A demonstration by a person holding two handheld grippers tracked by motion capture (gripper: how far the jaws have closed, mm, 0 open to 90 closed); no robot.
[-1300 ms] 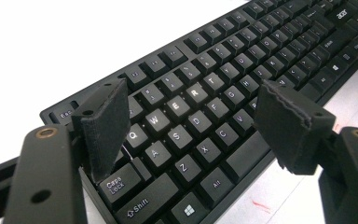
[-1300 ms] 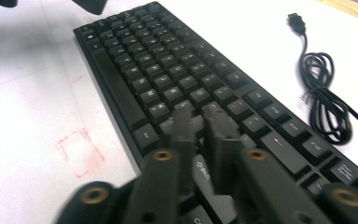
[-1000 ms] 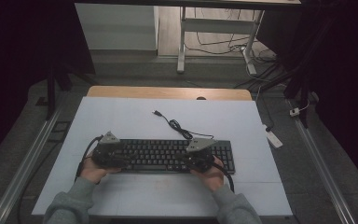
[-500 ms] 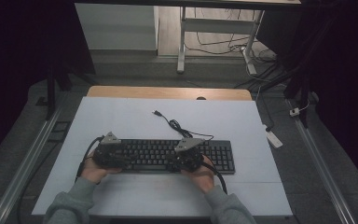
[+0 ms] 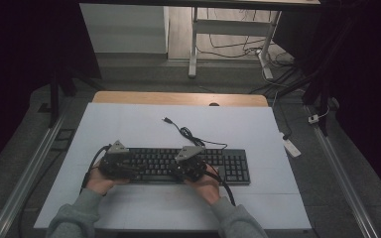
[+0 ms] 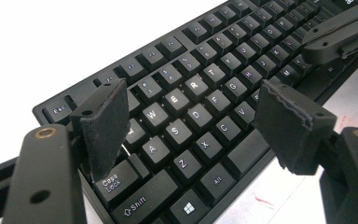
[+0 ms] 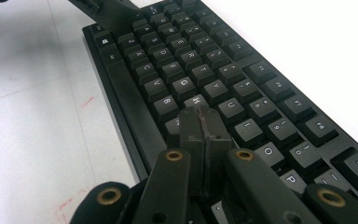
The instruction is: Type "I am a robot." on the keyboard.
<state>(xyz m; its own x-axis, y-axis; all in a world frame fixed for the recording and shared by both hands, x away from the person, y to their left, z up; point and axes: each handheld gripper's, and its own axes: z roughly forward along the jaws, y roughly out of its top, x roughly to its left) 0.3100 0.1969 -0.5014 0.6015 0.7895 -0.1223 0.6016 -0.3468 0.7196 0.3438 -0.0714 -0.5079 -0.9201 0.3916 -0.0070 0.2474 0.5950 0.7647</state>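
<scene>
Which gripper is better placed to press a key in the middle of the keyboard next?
Right. The right gripper has its jaws shut into one narrow tip over the keyboard near the H key. The left gripper is open, straddling the keys at the Caps Lock end.

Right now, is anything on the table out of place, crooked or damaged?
Nothing serious. The keyboard lies square on the table with no key visibly missing. Its cable trails loose behind it, the plug unconnected. Faint red marks stain the tabletop beside the keyboard's front edge.
</scene>
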